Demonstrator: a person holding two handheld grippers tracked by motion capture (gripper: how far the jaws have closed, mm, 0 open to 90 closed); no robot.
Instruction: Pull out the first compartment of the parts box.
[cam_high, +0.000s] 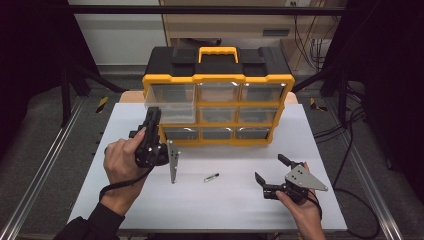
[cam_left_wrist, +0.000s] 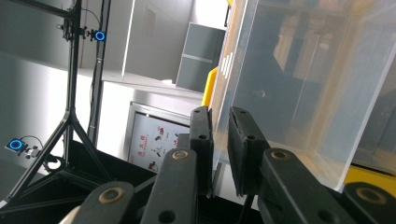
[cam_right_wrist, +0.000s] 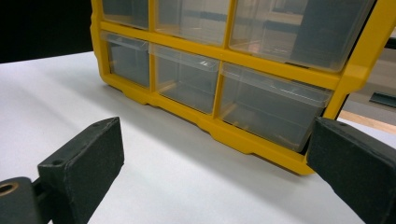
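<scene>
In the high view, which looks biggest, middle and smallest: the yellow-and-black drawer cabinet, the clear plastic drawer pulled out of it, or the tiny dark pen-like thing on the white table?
1. Yellow-and-black drawer cabinet
2. Clear plastic drawer
3. Tiny dark pen-like thing

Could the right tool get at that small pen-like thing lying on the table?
Probably yes: the right tool is open, holds nothing, and bare table lies between it and the small pen-like thing.
</scene>
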